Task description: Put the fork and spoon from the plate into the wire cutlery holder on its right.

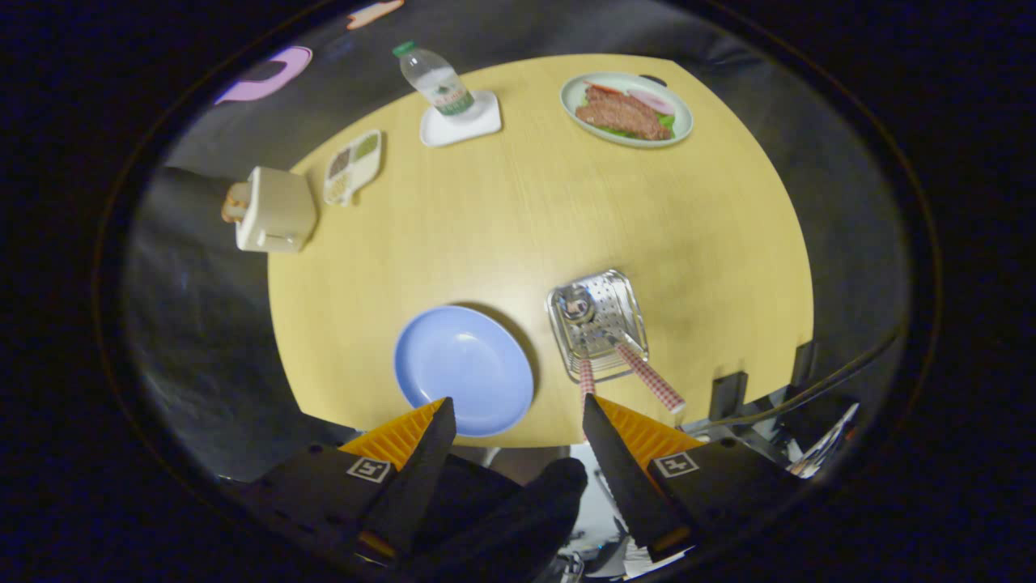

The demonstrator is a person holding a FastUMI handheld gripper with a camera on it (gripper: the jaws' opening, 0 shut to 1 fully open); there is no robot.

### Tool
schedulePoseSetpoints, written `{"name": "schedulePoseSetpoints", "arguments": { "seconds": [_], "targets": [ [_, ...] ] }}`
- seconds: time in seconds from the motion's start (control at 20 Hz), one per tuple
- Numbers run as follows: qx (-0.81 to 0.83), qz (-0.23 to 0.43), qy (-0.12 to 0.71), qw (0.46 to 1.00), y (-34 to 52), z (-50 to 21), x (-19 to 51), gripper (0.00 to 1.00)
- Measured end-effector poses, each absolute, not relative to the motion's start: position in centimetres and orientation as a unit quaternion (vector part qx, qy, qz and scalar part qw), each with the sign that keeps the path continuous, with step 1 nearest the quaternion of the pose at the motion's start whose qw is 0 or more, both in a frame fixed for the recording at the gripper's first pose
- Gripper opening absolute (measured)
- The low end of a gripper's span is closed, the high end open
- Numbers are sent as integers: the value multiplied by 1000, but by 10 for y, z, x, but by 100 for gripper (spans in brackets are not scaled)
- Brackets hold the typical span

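The black-and-orange two-finger gripper is hovering released above the table edge — fingers spread, gripping nothing. Just ahead, the round blue plate is sitting bare; beside it, the wire cutlery holder is holding both checked-handled utensils.

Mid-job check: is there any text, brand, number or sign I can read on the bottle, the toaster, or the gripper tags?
Nothing reads clearly.
Bottle label: print there, too small and blurred.
Toaster: no text visible.
Gripper, fingers open and holding nothing: a square black-and-white marker on each side, patterns and not words.
Holder, blue plate: no text.
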State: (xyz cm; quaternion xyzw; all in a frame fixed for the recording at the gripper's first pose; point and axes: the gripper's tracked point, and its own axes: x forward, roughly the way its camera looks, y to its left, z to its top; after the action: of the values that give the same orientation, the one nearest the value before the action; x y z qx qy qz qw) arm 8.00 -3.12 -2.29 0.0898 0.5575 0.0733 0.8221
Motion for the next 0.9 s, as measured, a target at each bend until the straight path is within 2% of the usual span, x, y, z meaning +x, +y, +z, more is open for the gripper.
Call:
{"name": "schedulePoseSetpoints", "arguments": {
  "seconds": [0.35, 0.55, 0.7, 0.9],
  "targets": [
    [191, 108, 258, 941, -15, 70, 81, 100],
    [147, 89, 89, 981, -35, 116, 67, 100],
    [122, 73, -63, 988, -40, 169, 43, 100],
    [90, 52, -229, 968, -47, 208, -14, 100]
  ]
}}
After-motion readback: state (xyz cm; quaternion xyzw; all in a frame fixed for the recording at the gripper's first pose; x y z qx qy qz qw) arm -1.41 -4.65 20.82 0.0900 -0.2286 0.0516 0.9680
